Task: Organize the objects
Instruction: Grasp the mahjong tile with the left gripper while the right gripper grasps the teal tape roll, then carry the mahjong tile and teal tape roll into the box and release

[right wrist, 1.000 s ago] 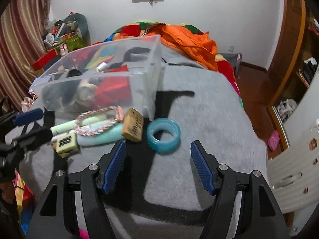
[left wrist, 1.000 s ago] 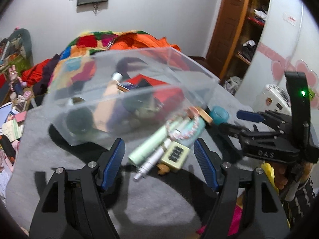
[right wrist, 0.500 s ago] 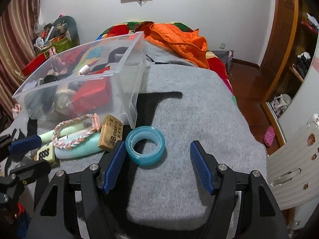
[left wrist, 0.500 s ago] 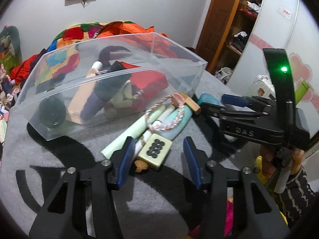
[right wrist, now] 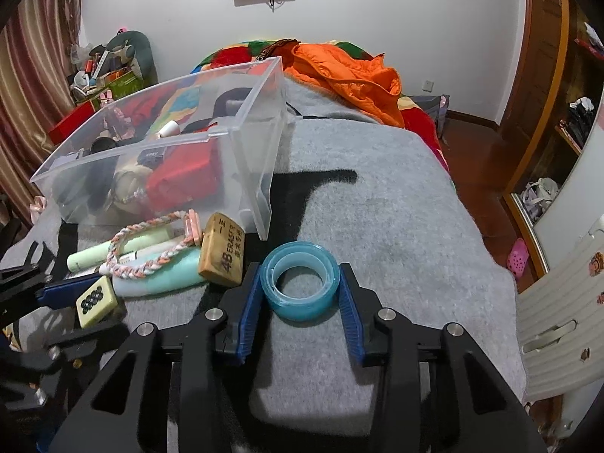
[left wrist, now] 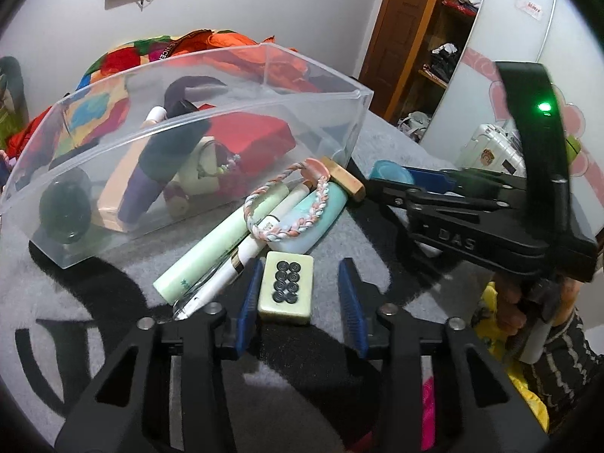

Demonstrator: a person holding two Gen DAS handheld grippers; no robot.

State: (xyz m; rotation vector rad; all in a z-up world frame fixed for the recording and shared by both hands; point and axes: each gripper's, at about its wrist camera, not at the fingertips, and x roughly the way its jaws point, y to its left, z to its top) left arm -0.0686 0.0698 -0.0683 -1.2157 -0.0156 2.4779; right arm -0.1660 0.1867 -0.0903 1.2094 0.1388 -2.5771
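Bin at 11 o'clock partly filled; about 6 items left outside. Left gripper open around mahjong tile, right gripper open around tape roll, contact unclear.

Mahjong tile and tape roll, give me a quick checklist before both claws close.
1. Mahjong tile between left claw fingers: ok.
2. Left claw open, gap beside tile on right: ok.
3. Tape roll between right claw fingers: ok.
4. Right claw fingers close against roll, grip firm: cannot tell.
5. White pen close to left finger, may snag: not ok.
6. Clear bin open on top: ok.
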